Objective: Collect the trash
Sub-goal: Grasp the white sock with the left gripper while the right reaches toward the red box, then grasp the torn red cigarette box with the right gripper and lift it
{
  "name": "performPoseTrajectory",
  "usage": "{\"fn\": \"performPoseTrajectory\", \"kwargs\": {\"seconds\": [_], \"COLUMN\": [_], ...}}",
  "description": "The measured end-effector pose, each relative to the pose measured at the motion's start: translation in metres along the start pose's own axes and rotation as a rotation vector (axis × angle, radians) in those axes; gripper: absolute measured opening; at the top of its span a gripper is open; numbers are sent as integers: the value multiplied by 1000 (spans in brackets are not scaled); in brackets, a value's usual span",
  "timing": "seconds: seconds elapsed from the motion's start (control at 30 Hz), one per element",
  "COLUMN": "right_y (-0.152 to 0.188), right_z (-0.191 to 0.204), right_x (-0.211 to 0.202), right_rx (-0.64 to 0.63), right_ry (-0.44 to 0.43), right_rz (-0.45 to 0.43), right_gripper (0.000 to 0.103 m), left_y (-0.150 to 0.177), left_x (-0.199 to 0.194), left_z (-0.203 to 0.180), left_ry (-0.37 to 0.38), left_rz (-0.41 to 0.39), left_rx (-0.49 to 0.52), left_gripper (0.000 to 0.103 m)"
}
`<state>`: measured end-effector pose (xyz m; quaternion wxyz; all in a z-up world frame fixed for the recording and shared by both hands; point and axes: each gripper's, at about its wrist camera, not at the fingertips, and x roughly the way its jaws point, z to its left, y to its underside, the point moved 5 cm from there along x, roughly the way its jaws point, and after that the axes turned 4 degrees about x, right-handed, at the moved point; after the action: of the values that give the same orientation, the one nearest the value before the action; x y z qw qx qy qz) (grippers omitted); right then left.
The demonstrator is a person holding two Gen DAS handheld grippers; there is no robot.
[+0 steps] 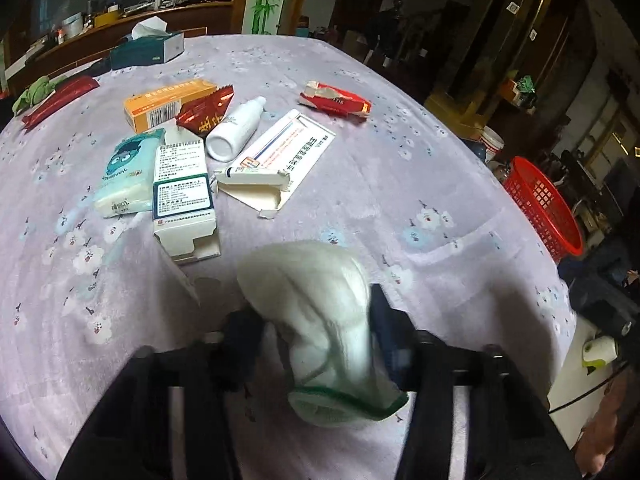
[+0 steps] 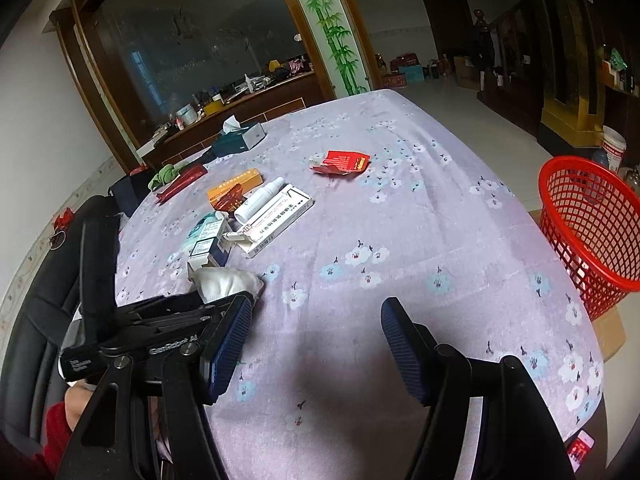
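While empty, red basket (image 2: 592, 236), table edge (image 2: 560, 280)

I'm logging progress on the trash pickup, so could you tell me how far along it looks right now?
Early on. The red basket beside the table shows nothing inside. In hand: the left gripper is shut on a white face mask; the right gripper is open and empty. Left on the table: the crumpled red packet, white bottle, orange box and other cartons.

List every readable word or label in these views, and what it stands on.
"GenRobot AI": white lettering on the black body of the left gripper, read in the right wrist view.
Too blurred to read: print on the white medicine carton, orange box, long white box, blue tissue pack and crushed red pack.
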<state>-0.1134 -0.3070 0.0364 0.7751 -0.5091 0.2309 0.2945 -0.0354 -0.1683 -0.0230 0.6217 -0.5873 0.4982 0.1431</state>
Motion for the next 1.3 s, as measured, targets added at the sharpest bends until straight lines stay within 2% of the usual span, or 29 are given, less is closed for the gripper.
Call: {"fn": "performPoseTrajectory", "kwargs": {"seconds": [0.03, 0.07, 0.23, 0.33, 0.43, 0.5, 0.6, 0.73, 0.87, 0.97, 1.0, 1.1, 1.3], "right_y": [-5, -9, -47, -74, -96, -107, -118, -131, -137, -133, -131, -126, -115], "right_z": [1, 2, 9, 12, 14, 14, 18, 21, 21, 21, 21, 19, 32], "right_x": [2, 4, 30, 59, 95, 118, 152, 185, 211, 221, 223, 222, 176], "right_rx": [-7, -17, -110, -195, -286, -327, -380, -403, -441, -469, -474, -472, -378], "right_ry": [1, 6, 42, 92, 150, 177, 193, 214, 251, 275, 281, 297, 238], "right_rz": [0, -2, 17, 43, 75, 98, 130, 157, 190, 206, 207, 196, 116], "right_gripper": [72, 72, 71, 63, 53, 43, 43, 42, 33, 22, 14, 6, 2], "left_y": [0, 2, 6, 10, 13, 13, 15, 16, 18, 18, 18, 19, 27], "left_x": [-2, -4, -32, -51, -59, -60, -57, -57, -55, -56, -56, -57, -66], "left_z": [1, 1, 6, 17, 36, 48, 60, 64, 63, 62, 63, 63, 63], "left_ry": [3, 6, -2, -27, -42, -50, -29, -25, -8, 4, 5, 7, -16], "left_rz": [-8, -11, -80, -136, -165, -169, -164, -170, -168, -170, -170, -175, -203], "left_rx": [-1, 6, 37, 46, 14, -10, -44, -40, -38, -34, -36, -37, -31], "left_gripper": [35, 34, 33, 33, 33, 33, 33, 33, 33, 33, 33, 33, 33]}}
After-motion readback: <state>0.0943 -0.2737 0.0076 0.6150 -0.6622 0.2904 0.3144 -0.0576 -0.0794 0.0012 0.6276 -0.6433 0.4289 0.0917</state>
